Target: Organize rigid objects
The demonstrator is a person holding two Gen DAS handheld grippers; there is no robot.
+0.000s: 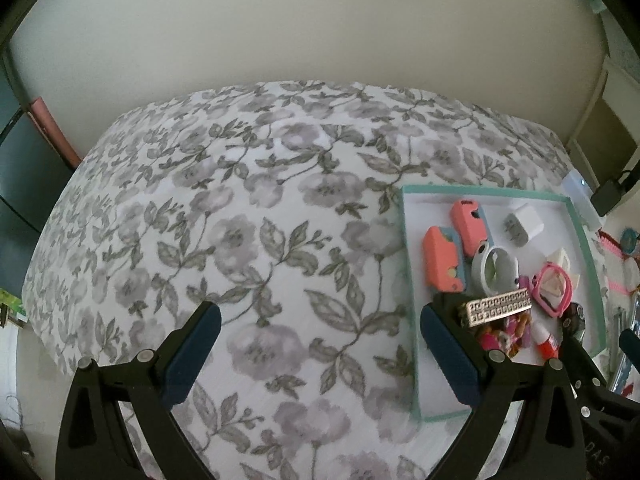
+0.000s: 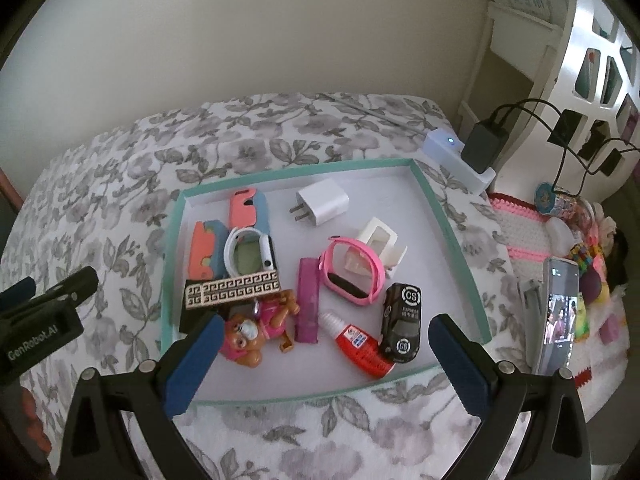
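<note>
A shallow white tray with a teal rim (image 2: 440, 216) lies on the flowered bedspread and holds several small things: two coral-and-blue cases (image 2: 246, 208), a white plug (image 2: 324, 200), a white watch (image 2: 250, 256), a pink watch (image 2: 352, 276), a patterned bar (image 2: 232, 292), a toy dog (image 2: 256, 330), a purple bar (image 2: 308, 300), a red glue bottle (image 2: 360, 346) and a black toy car (image 2: 402, 330). My right gripper (image 2: 326, 360) is open and empty, just above the tray's near edge. My left gripper (image 1: 320, 350) is open and empty over the bedspread, left of the tray (image 1: 410, 312).
A white power strip (image 2: 456, 156) with a black charger (image 2: 486, 142) sits beyond the tray's far right corner. A phone (image 2: 558, 316) stands upright to the right, among toys and a pink-edged mat (image 2: 524, 232). The wall is close behind the bed.
</note>
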